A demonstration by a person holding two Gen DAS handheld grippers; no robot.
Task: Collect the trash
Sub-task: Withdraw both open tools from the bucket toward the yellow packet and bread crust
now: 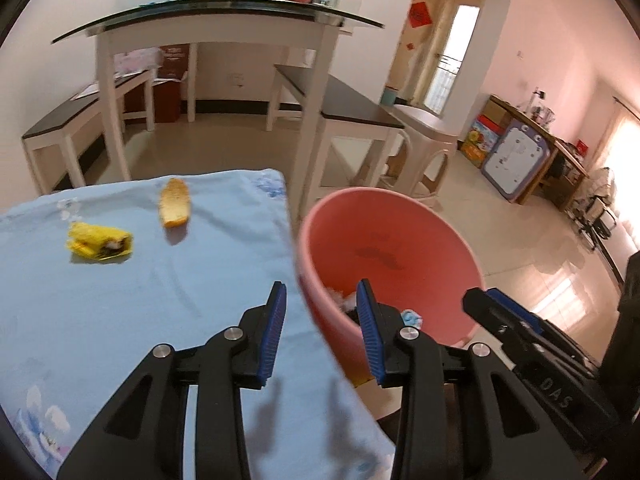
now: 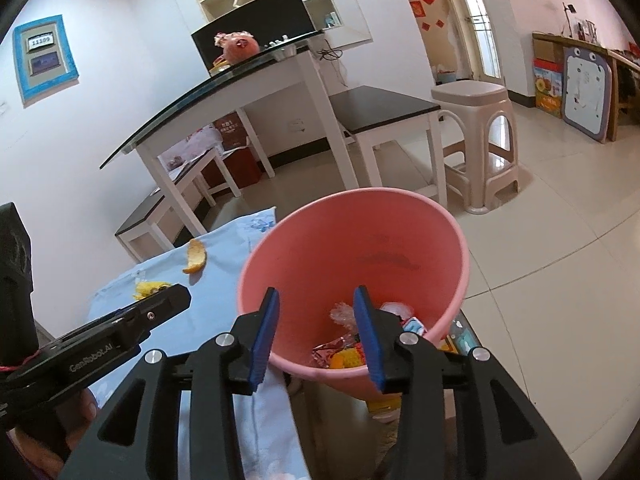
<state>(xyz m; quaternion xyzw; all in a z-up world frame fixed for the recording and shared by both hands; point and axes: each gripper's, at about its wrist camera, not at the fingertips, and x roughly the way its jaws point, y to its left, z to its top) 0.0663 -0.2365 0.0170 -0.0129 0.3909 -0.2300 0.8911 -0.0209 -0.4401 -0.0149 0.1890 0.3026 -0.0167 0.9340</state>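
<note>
We find the left gripper (image 1: 322, 312) at the lower centre of the left wrist view, its jaws spread with nothing between them; one blue pad hangs over the cloth, the other over the rim of the bin. The right gripper (image 2: 316, 316) sits at the lower centre of the right wrist view, jaws likewise spread and empty, poised over the mouth of the bin.

The pink bin (image 2: 440, 240) stands just beside the right edge of the surface. Inside it we see several pieces of trash (image 2: 340, 354): crumpled wrappers, something yellow, and a clear plastic scrap. In the left wrist view only a little of this shows, at the bottom of the bin (image 1: 400, 240).

The surface carries a light blue cloth (image 1: 160, 300) with a faint floral print. Two items lie on it in the upper left part of the left wrist view: a yellow wrapper (image 1: 98, 242), crumpled and open at one end, and a piece of orange peel (image 1: 174, 208) just to its upper right, the two apart. In the right wrist view the peel (image 2: 195, 257) lies left of the bin, and the wrapper (image 2: 150, 289) is partly hidden behind the left gripper's body.

Behind stand a glass-topped table (image 1: 216, 12), benches, and a beige stool (image 2: 476, 140) on the tiled floor
</note>
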